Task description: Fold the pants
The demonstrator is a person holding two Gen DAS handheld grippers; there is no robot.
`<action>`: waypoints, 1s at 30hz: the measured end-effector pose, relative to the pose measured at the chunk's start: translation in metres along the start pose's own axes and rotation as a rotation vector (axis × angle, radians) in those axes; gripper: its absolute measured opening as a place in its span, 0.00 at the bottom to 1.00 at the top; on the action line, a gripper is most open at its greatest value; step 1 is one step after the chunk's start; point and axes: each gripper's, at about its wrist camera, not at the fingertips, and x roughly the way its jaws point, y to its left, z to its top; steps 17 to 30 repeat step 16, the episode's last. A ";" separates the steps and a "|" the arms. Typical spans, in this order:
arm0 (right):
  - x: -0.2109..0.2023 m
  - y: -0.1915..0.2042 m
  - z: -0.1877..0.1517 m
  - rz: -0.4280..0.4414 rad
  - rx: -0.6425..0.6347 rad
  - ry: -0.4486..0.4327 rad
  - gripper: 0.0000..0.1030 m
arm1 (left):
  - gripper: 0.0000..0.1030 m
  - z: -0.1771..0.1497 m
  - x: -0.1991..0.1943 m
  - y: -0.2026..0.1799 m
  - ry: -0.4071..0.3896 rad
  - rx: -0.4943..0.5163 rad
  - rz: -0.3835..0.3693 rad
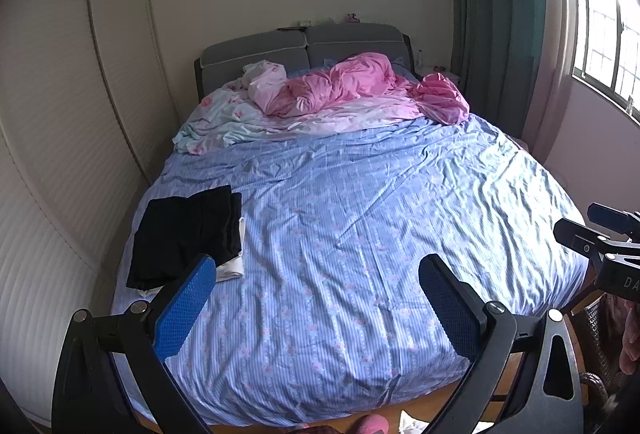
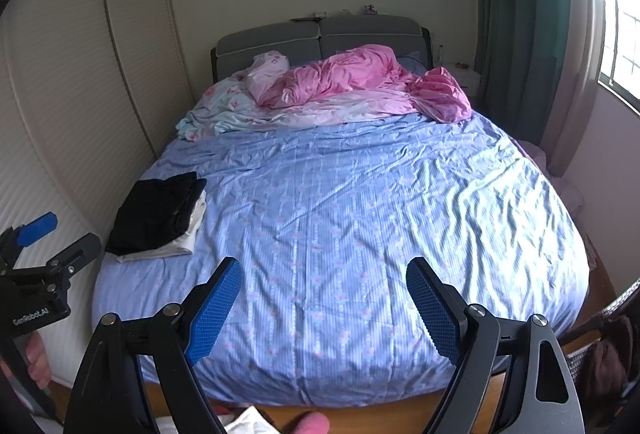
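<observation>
A bed under a wrinkled blue sheet [image 1: 360, 234] fills the room. The left gripper [image 1: 316, 298] and the right gripper [image 2: 324, 298] hover at its foot, jaws spread wide, blue pads [image 1: 184, 306] holding nothing. Folded black pants [image 1: 188, 234] lie at ten o'clock on a white garment [image 1: 234, 268] (near the bed's edge). A pink quilt [image 1: 352, 82] is bunched at twelve o'clock by the grey headboard [image 1: 304, 50].

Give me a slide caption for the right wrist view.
Open right gripper hovers over blue bedsheet; folded black pants lie left.
</observation>
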 end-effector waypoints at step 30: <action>0.002 -0.004 -0.003 -0.013 0.002 0.007 0.83 | 1.00 0.003 0.006 0.000 0.001 0.007 -0.010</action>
